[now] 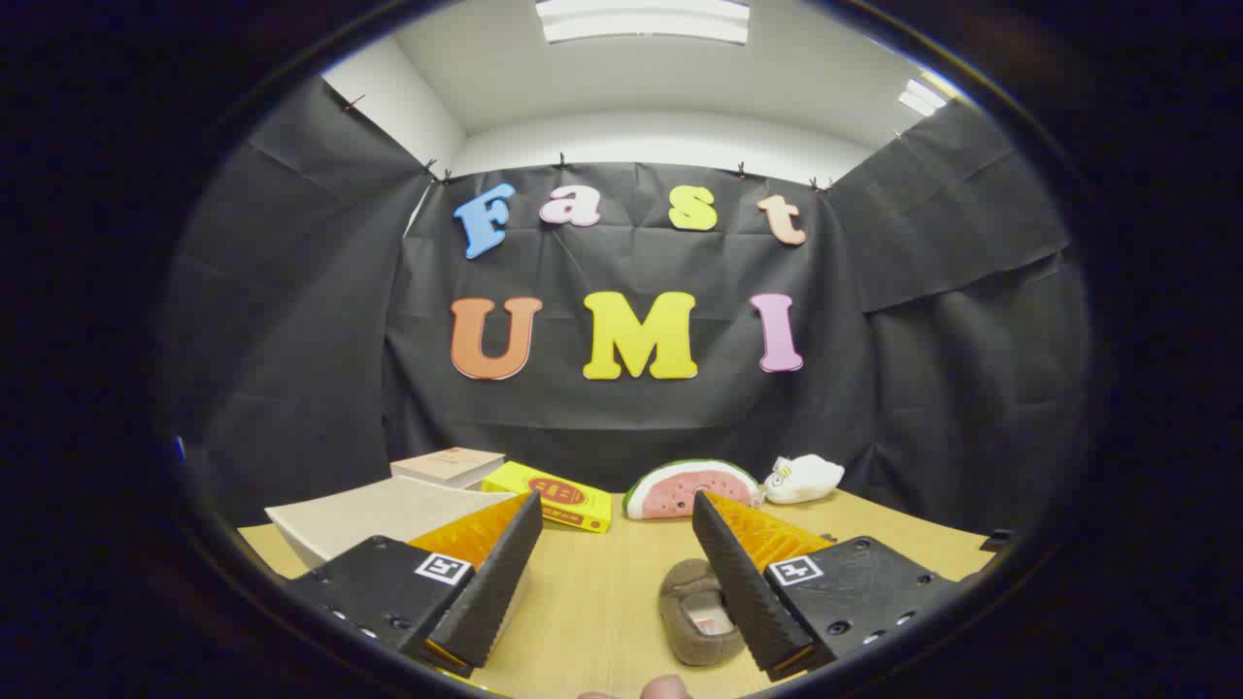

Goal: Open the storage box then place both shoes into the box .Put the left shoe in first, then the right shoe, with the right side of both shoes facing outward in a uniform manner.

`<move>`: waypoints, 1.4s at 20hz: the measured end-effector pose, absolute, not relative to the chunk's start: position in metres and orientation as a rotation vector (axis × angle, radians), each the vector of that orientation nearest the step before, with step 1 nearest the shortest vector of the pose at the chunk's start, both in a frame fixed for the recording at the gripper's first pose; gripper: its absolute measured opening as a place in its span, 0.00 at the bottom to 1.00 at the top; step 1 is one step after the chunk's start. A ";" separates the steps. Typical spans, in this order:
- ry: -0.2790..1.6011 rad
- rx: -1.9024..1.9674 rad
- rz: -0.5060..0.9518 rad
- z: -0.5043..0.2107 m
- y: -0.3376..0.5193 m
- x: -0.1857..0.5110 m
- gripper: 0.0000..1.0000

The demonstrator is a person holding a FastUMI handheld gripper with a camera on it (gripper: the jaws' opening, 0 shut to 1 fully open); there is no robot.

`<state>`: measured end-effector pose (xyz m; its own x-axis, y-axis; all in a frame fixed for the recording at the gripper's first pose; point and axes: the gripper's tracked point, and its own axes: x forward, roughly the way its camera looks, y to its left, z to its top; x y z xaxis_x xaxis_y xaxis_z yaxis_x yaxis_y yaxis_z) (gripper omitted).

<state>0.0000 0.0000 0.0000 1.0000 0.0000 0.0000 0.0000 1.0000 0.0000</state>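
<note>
My gripper (618, 515) is held open above the wooden table (602, 592), with nothing between its fingers. A small brown plush shoe (694, 614) lies on the table low between the fingers, close against the right finger (738, 573), which hides part of it. The pale beige storage box (374, 519) sits behind and beside the left finger (495, 573), its lid flat and shut as far as I can tell. A second shoe may be hidden.
Beyond the fingers, near the black cloth wall, sit a beige book (449, 465), a yellow box (554, 495), a watermelon-slice plush (691, 488) and a small white plush toy (804, 478). A fingertip (665, 688) of the person shows lowest.
</note>
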 end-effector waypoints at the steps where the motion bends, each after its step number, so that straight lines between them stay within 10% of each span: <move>1: 0.003 -0.006 0.000 -0.001 0.001 0.000 0.95; 28: 0.036 0.019 0.096 -0.015 0.032 0.019 0.95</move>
